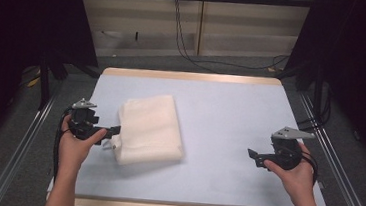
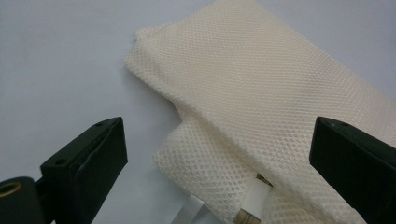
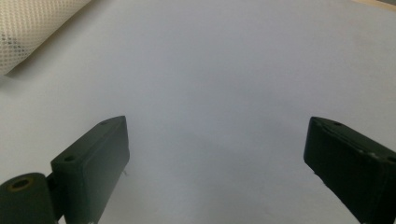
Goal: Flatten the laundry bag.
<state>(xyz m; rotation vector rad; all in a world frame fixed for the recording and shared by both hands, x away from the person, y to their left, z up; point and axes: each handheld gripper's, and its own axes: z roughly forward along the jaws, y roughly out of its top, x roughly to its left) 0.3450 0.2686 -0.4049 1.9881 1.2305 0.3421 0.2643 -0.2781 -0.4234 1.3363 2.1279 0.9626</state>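
1. A folded cream mesh cloth [image 1: 151, 129] lies flat on the pale blue table [image 1: 230, 117], left of the middle, its long side running away from the person.
2. The left tool [image 1: 114, 128] sits at the cloth's near left edge, pointing right toward it, held in the person's left hand [image 1: 78, 141].
3. In the left gripper view the jaws stand wide apart, with the cloth [image 2: 261, 93] lying between and beyond them; nothing is pinched.
4. That view shows the cloth as two folded layers, the upper one overlapping the lower, with the fine net pattern plain to see.
5. A white tag [image 2: 256, 196] pokes out from under the fold at the cloth's near corner; something small and metallic seems to sit beside it, though it is too cut off to be sure.
6. The right tool [image 1: 252, 156] is near the table's right side, well apart from the cloth, pointing left and held in the right hand [image 1: 295, 175].
7. In the right gripper view its jaws are also spread wide over bare table, with nothing between them.
8. A corner of the cloth [image 3: 28, 28] shows at the upper left of that view, far from the jaws.
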